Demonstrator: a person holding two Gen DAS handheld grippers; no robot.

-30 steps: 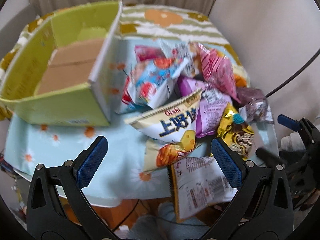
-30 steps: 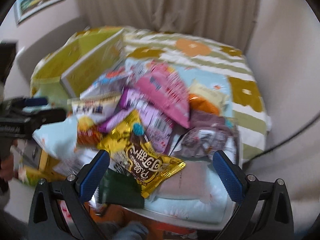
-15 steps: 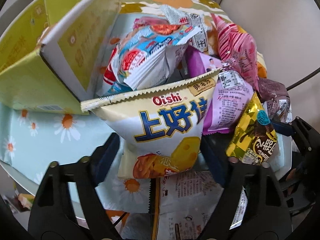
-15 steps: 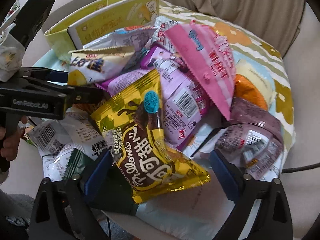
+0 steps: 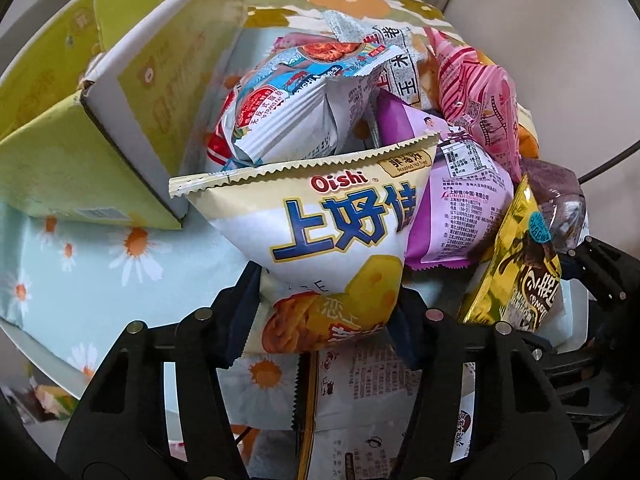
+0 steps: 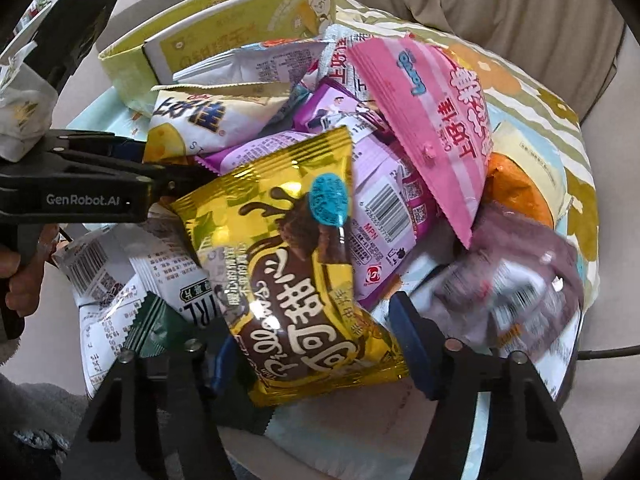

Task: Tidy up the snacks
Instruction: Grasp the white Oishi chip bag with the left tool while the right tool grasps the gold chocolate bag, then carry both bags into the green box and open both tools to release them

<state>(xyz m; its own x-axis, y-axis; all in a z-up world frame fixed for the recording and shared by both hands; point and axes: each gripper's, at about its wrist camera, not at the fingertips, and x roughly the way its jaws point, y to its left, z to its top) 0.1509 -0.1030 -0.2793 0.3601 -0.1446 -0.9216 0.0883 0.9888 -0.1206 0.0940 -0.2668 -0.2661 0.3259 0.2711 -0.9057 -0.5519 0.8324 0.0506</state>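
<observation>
The left gripper point(image 5: 326, 312) pinches the bottom of the Oishi bag point(image 5: 320, 236); the green box point(image 5: 100, 132) sits upper left. The right gripper point(image 6: 312, 356) squeezes the gold bag point(image 6: 288, 264).

Shiny foil on the gold snack bag point(image 6: 296, 264), catching glare across its creases. The cream chip bag point(image 5: 320, 236) looks like smooth plastic film, softer sheen, with a crimped zigzag seal. The pink packet point(image 6: 436, 120) is glossy plastic, ribbed along one edge. The green box point(image 5: 104, 120) is matt cardboard, raw white at its cut edge. Underneath, the daisy tablecloth point(image 5: 80, 272) reads as smooth printed cloth. The left gripper point(image 5: 324, 316) is matt black plastic with blue pads point(image 5: 240, 320).
</observation>
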